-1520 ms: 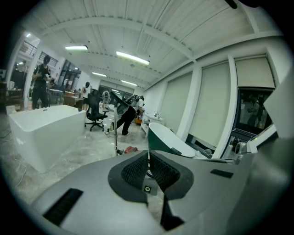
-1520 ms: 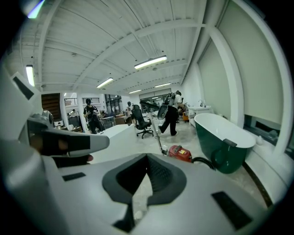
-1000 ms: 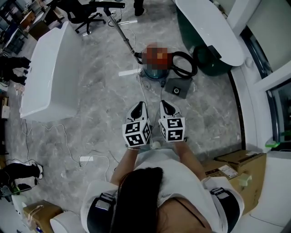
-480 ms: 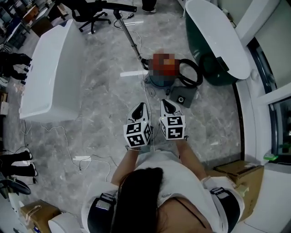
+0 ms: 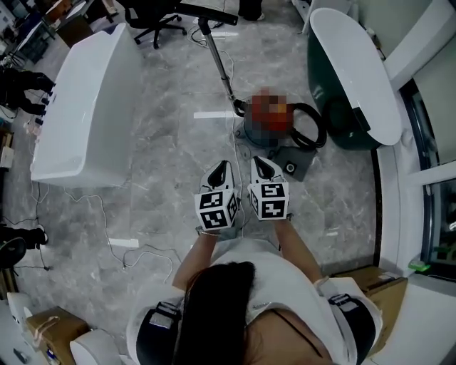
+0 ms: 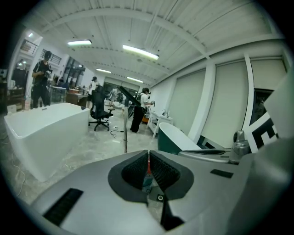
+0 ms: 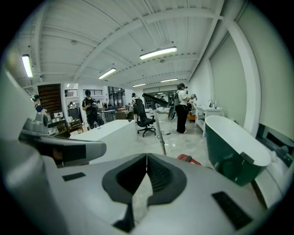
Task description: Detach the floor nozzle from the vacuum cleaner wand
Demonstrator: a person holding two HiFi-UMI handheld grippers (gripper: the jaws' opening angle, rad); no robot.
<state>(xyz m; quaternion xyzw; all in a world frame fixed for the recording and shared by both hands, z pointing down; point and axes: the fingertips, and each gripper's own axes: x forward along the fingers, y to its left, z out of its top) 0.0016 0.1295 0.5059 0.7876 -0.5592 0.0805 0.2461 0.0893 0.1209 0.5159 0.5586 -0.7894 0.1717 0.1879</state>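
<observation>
A: Where's the nozzle (image 5: 210, 8)?
B: Top centre of the head view, at the end of the wand (image 5: 219, 57), which slants down to the vacuum (image 5: 265, 132) at mid-frame.
A: And the claws?
B: The left gripper (image 5: 222, 166) and right gripper (image 5: 258, 162) sit side by side below the vacuum. Both have their jaws together on nothing.

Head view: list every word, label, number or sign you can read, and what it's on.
No readable text in any view.
The cubes on the left gripper and right gripper: black-and-white square patterns, no letters.
On the vacuum cleaner: any print too small to read.
</observation>
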